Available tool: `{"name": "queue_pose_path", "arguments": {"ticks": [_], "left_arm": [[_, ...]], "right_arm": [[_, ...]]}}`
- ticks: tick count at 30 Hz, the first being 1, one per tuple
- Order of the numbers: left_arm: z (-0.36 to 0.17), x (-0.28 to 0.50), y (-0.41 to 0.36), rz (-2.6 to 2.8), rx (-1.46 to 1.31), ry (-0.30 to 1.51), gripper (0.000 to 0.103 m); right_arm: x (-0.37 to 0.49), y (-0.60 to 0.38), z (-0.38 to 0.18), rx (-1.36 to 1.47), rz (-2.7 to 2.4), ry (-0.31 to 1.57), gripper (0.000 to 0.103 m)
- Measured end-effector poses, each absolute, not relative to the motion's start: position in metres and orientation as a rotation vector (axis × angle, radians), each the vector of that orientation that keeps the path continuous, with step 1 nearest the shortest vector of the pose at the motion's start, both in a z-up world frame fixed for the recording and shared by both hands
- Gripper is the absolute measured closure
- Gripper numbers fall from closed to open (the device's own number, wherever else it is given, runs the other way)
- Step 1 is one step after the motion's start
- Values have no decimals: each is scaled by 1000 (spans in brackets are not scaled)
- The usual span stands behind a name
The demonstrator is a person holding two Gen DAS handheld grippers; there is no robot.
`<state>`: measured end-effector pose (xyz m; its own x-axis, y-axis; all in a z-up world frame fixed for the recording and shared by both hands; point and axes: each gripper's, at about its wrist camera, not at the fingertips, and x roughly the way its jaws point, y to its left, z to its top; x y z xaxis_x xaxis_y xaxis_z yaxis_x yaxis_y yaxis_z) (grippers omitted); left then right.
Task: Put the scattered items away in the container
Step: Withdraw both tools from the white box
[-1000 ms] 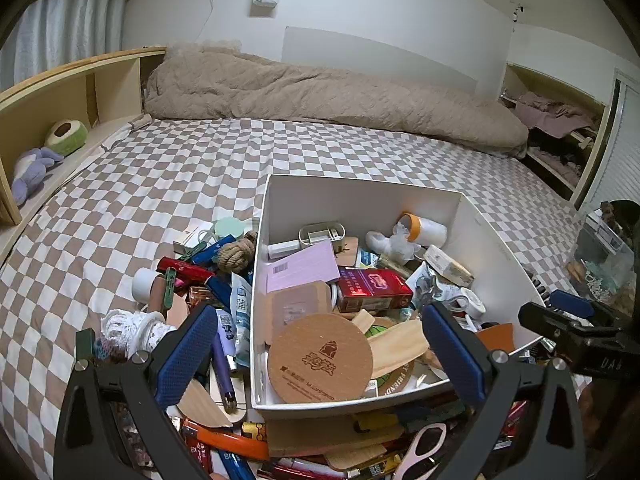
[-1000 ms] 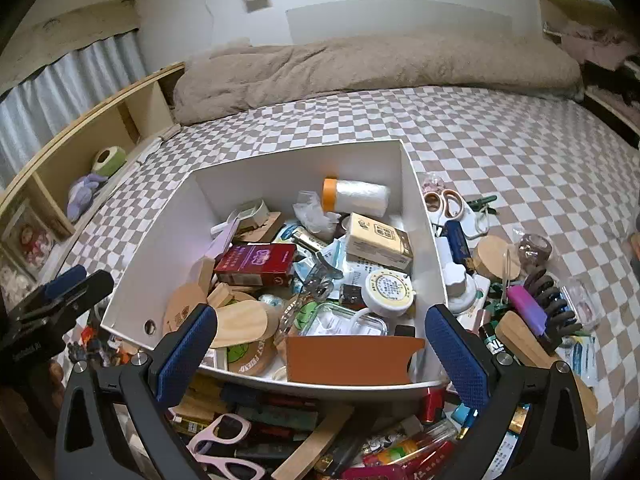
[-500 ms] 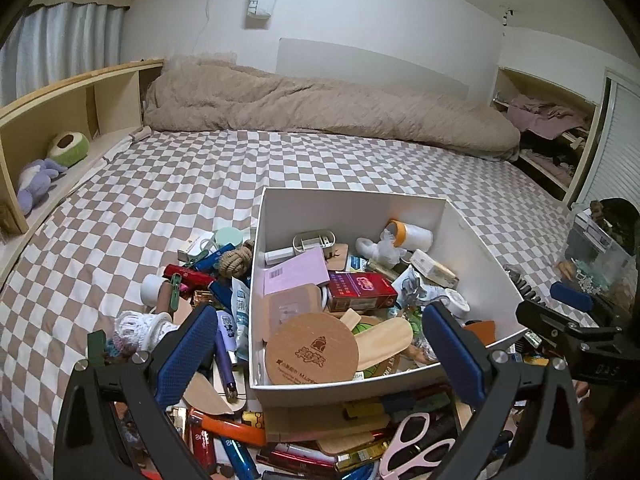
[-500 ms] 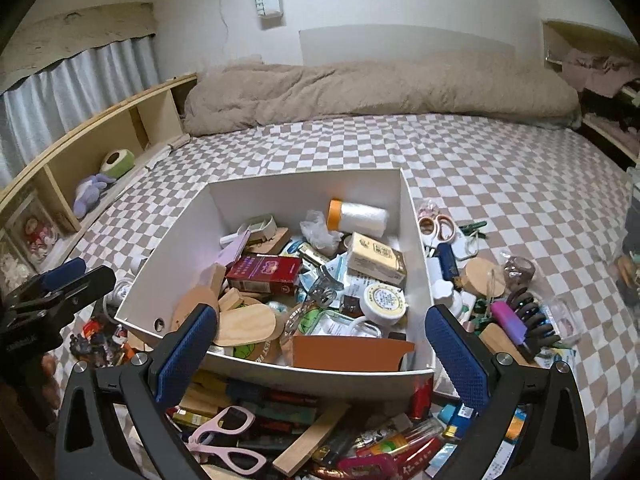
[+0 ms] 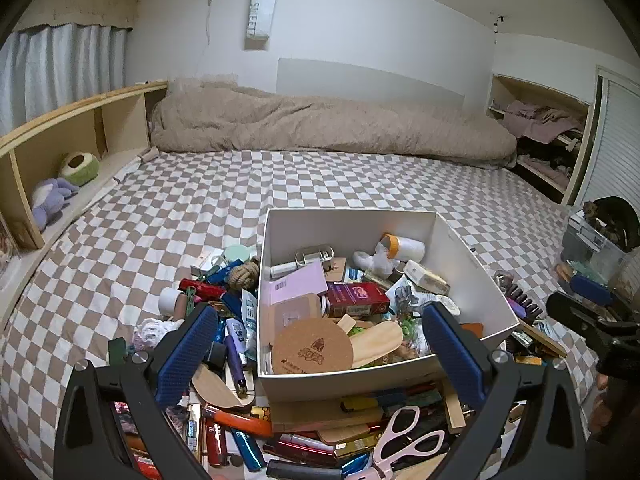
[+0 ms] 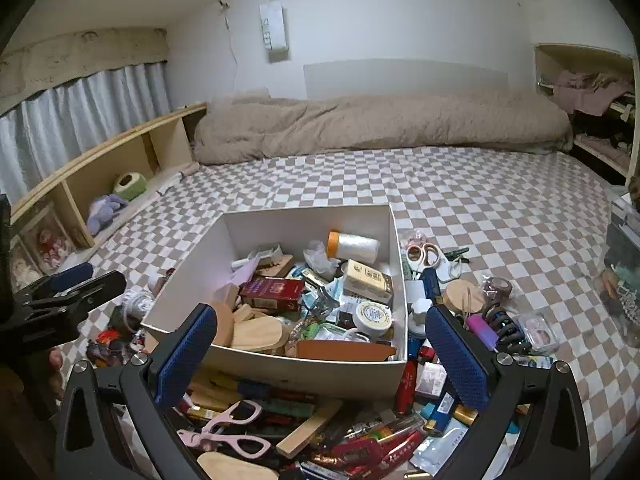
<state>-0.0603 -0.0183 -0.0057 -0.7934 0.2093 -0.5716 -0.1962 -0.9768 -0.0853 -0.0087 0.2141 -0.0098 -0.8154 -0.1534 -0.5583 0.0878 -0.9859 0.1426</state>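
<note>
We see the bed [image 5: 280,184] with its brown-and-white checked cover filling the middle of both views, and one long beige duvet [image 5: 328,128] rolled along its far edge. On the wall at the top centre hangs one white paper bag [image 5: 261,20] with vertical lettering; it seems to read "SWEET", though we cannot be sure.

The white container [image 6: 280,376] sits on the bed in the lower centre of each frame, open at the top and already crowded. Inside it we count one red carton [image 5: 356,300] with gold print too small to read, one round cork coaster [image 5: 312,347] stamped with a small house mark and characters we cannot read, one lilac card [image 5: 298,286], one white bottle with an orange cap [image 6: 352,245] and one round white jar [image 6: 374,315] with a printed lid.

Loose items lie on the bed around the box on three sides. We count two pairs of scissors in the right wrist view: one pink pair [image 6: 228,428] at the lower left, in front of the box, and one small pale pair [image 6: 422,254] right of it. One black-toothed hairbrush [image 6: 496,326] lies further right.

The left hand-held gripper [image 5: 320,356] and the right hand-held gripper [image 6: 324,356] each hang above the near clutter, fingers spread wide and gripping nothing.
</note>
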Motion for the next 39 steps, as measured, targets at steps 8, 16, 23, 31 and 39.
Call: {"name": "queue_pose_path", "arguments": {"ticks": [8, 16, 23, 31, 39], "left_arm": [[13, -39, -14, 2793, -819, -22, 0], [30, -16, -14, 2799, -745, -36, 0], [38, 0, -18, 2808, -695, -71, 0], [23, 10, -25, 2825, -674, -121, 0], [-8, 11, -34, 2896, -688, -121, 0]], "right_arm": [[17, 223, 6, 813, -2909, -175, 0], [39, 232, 21, 731, -2950, -171, 0], [59, 241, 29, 645, -3006, -145, 0], [74, 255, 18, 598, -3049, -142, 0], [79, 277, -18, 590, -3112, -254, 0]]}}
